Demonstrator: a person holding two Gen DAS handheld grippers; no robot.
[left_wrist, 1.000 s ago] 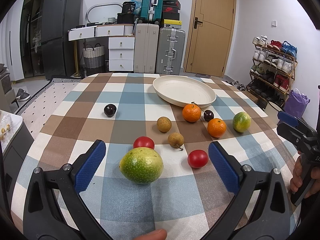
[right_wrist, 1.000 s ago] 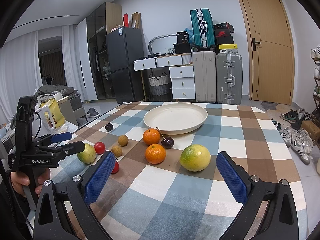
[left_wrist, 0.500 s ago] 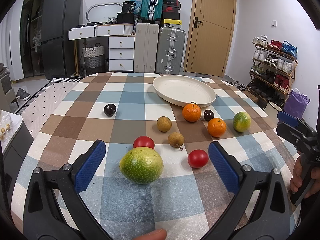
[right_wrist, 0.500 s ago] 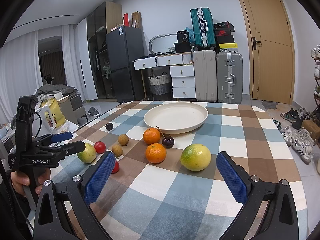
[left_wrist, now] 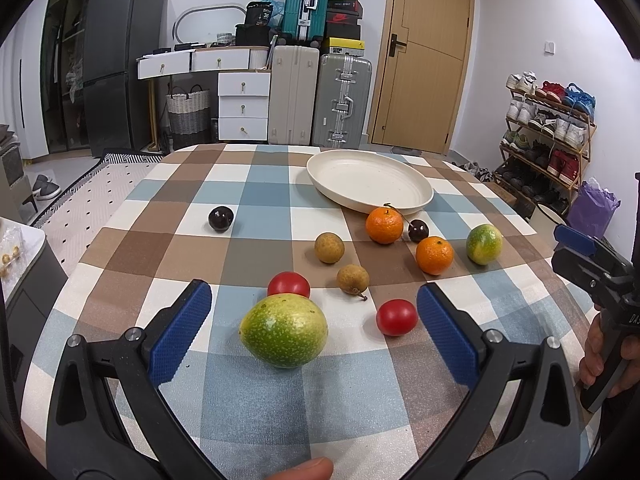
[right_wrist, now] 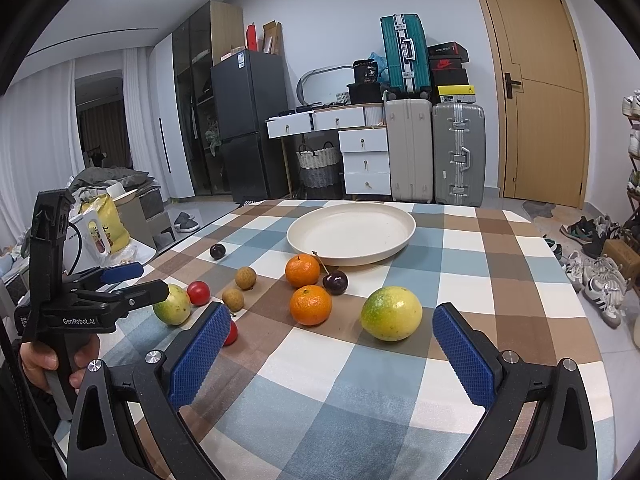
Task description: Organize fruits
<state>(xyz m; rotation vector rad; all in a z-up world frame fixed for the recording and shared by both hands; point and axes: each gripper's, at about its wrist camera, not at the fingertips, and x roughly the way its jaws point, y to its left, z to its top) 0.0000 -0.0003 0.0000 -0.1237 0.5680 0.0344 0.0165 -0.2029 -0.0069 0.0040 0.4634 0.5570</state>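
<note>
Both grippers hover with jaws spread — the left gripper framing a green fruit, the right gripper another — ready to carry them from the worktop to the empty plate.

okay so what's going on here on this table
A person holds a gripper in each hand over a checkered table scattered with fruit. Both are open and empty. The left gripper frames a large green fruit; the right gripper faces a yellow-green fruit. The cream plate is empty, so no fruit has been placed on it yet.
</note>
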